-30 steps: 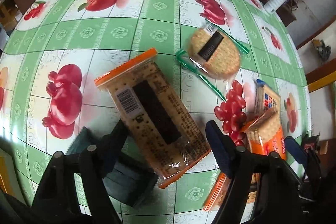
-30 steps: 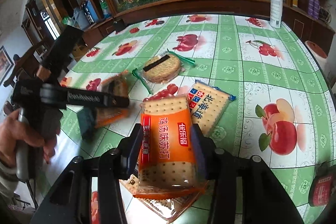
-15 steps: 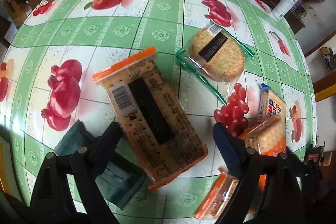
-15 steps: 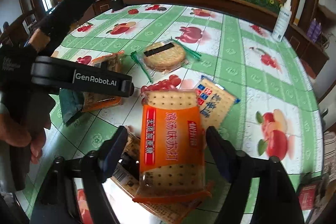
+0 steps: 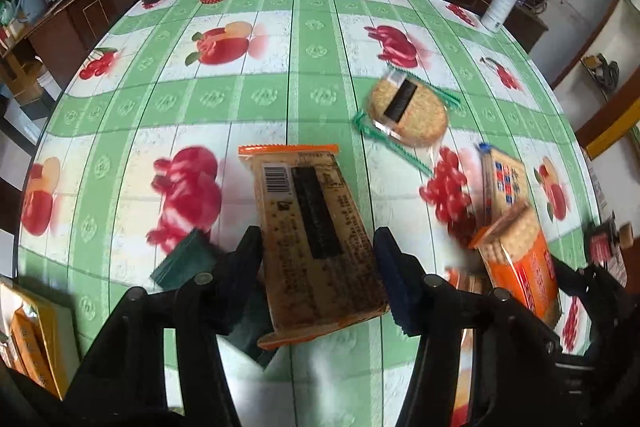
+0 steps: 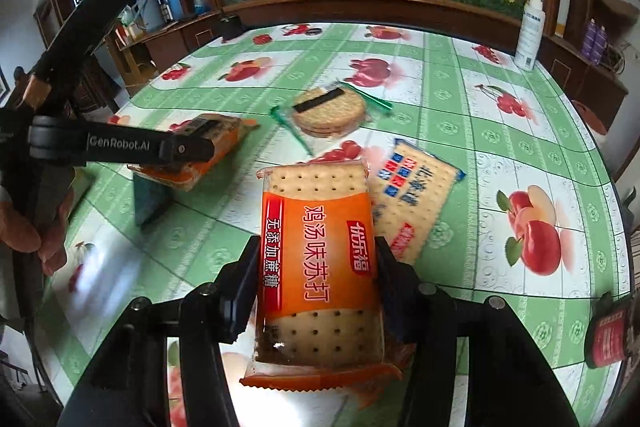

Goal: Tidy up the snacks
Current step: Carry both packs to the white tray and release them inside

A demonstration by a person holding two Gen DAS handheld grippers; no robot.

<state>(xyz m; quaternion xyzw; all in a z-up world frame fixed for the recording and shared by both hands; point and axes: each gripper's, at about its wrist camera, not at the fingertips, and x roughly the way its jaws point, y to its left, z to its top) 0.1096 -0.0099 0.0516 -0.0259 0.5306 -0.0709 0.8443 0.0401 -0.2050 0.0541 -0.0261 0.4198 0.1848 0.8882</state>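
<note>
My left gripper is shut on a brown cracker pack with orange ends, label side down, lifted off the table; the same pack shows in the right wrist view. My right gripper is shut on an orange soda-cracker pack, which also shows at the right of the left wrist view. A round cracker pack with green seals and a blue-and-red checked cracker pack lie on the fruit-print tablecloth.
A dark green packet lies under the left gripper. A yellow box with orange packs sits at the table's lower left edge. A white spray bottle stands at the far right rim. A small red object sits at the right edge.
My left gripper closed on the brown pack and lifted it, turning it straight. My right gripper, briefly open half a second ago, closed again on the orange pack.
</note>
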